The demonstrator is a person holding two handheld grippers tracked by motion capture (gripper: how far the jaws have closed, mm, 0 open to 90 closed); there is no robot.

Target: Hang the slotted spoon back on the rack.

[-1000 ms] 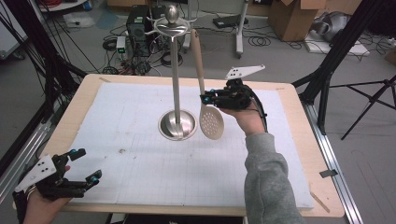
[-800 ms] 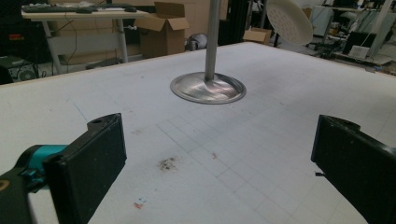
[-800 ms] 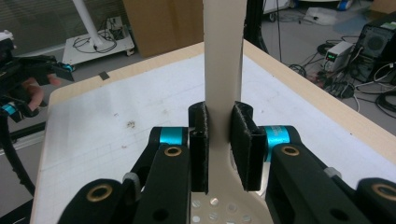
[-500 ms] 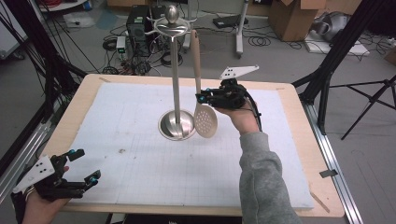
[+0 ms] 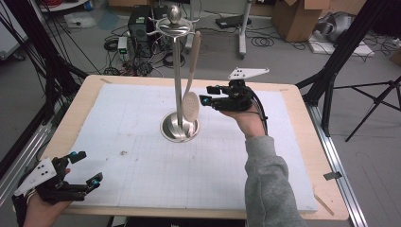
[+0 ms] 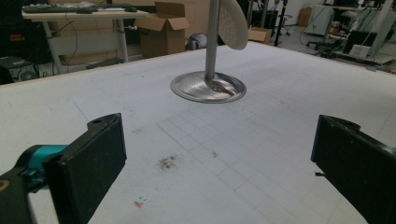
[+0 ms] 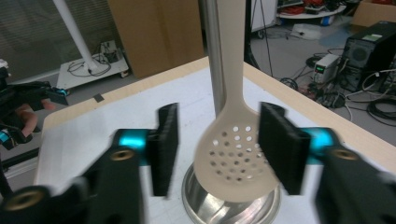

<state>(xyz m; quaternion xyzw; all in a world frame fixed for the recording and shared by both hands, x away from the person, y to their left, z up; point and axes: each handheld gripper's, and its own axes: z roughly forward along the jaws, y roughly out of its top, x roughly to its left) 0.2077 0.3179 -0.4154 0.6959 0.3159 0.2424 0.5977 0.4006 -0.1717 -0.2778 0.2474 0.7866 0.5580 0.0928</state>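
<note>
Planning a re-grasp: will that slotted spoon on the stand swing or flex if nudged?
Likely swings: the spoon hangs from the stand top, bowl off the base. Probably stiff and light, being one thin perforated piece. The right gripper, its jaws just opened, isn't steadying it.

No legible text, labels, brands or numbers anywhere, perhaps owing to blur.

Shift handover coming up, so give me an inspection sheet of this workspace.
Surface: white gridded mat on wooden table, small dark stain.
Job's things: beige perforated plastic skimmer hanging from steel utensil stand.
Clutter: nothing seen.
Grippers: right hand-held gripper has just been opening, jaws apart beside the skimmer; left hand-held gripper open, idle at near corner.
Cables: tangled on floor.
Surroundings: cardboard boxes, black tripod.
</note>
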